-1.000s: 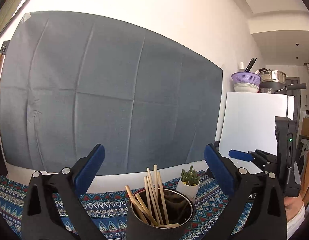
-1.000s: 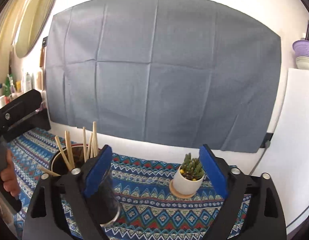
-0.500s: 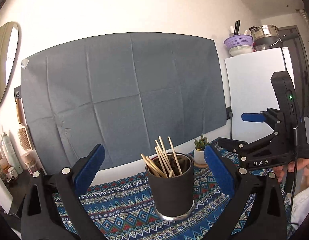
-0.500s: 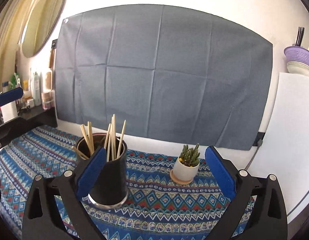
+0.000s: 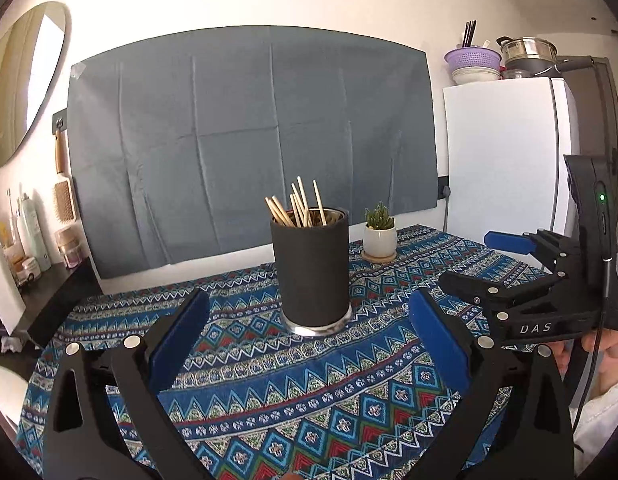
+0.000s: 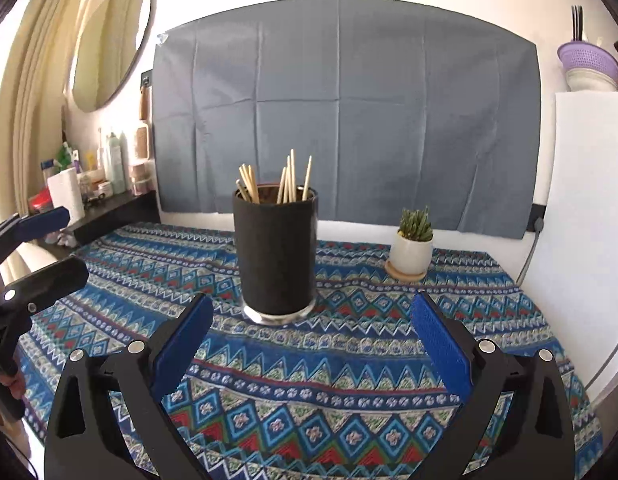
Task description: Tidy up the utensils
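Near the middle of the table's patterned cloth (image 5: 309,380) stands a black cylindrical holder (image 5: 311,270), upright on a shiny metal base, with a bundle of wooden chopsticks (image 5: 297,204) leaning loosely inside it and sticking out above the rim. Toward the cloth's far right corner, well apart from the holder, a small cactus in a white pot (image 5: 379,232) sits on a round coaster. The left gripper (image 5: 309,316) hangs over the near part of the cloth with its blue pads spread wide and nothing between them; the holder is beyond its fingertips, untouched. The right gripper (image 6: 311,316) is likewise wide open and empty, short of the holder. A grey sheet (image 6: 341,108) covers the wall behind the far edge, and a white fridge (image 5: 505,152) stands beyond the right edge.
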Available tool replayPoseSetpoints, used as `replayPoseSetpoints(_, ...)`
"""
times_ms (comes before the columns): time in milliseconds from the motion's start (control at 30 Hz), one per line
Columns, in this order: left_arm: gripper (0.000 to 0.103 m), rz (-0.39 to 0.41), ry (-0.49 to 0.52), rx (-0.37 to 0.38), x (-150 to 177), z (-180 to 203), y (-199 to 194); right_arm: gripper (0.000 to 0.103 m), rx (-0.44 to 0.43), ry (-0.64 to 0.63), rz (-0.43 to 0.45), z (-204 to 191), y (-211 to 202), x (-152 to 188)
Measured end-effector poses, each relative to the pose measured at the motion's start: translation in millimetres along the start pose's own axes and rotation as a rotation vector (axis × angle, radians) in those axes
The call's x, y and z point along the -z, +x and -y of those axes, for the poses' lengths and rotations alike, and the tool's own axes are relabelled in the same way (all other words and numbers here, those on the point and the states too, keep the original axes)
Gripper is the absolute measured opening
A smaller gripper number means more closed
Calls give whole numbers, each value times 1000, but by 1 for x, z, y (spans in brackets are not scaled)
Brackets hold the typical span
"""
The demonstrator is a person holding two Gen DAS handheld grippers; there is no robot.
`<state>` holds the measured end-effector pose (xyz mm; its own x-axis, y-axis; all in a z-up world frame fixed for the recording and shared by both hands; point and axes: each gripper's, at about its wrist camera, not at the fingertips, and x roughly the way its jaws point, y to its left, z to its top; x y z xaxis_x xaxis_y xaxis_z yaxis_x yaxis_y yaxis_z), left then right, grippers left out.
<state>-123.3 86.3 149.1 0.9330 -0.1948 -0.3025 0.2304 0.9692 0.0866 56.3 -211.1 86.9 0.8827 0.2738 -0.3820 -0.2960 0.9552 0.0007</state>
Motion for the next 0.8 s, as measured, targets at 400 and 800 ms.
replayPoseSetpoints(400,97,-7,-156,8,60,-6,-8,95,-33,87,-76,-9,-18,66)
replayPoseSetpoints(800,97,-157,-149,-30,89,-2,13,95,-18,22,0,-16,-14,94)
